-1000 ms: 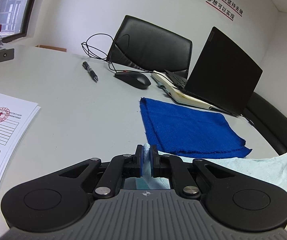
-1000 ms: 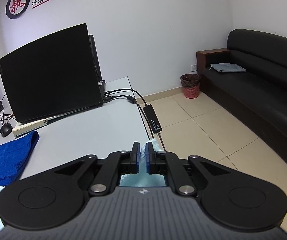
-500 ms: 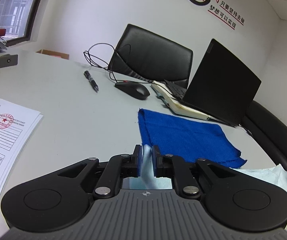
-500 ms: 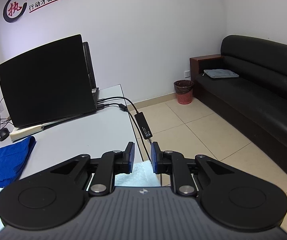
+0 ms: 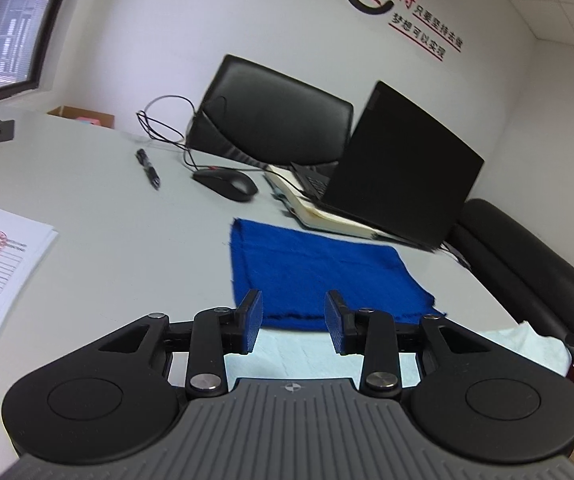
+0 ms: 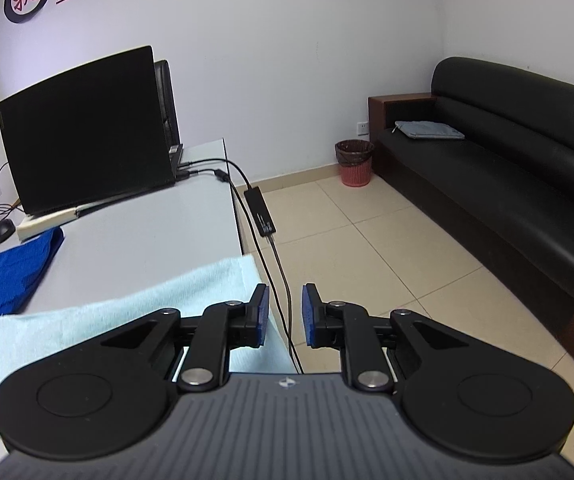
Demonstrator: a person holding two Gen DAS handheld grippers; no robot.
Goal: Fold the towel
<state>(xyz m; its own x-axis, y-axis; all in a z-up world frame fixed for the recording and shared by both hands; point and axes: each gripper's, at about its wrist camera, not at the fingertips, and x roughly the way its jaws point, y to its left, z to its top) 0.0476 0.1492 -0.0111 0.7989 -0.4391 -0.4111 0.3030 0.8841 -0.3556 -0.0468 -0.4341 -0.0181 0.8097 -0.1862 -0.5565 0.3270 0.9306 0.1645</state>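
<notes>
Both tongs spread, empty: left [image 5: 293,322], right [image 6: 285,316]. Pale towel [image 6: 107,320] flat on desk [image 6: 147,232], likely released to settle the fold.

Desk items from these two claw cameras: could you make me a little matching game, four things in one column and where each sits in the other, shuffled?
Things:
1. pen
2. dark blue towel
3. light blue towel
4. wastebasket

Places:
A. on the floor beside the black sofa
B. at the table's near edge, under both open claws
C. left of the computer mouse
D. in front of the laptop

Pairs: 1-C, 2-D, 3-B, 4-A
</notes>
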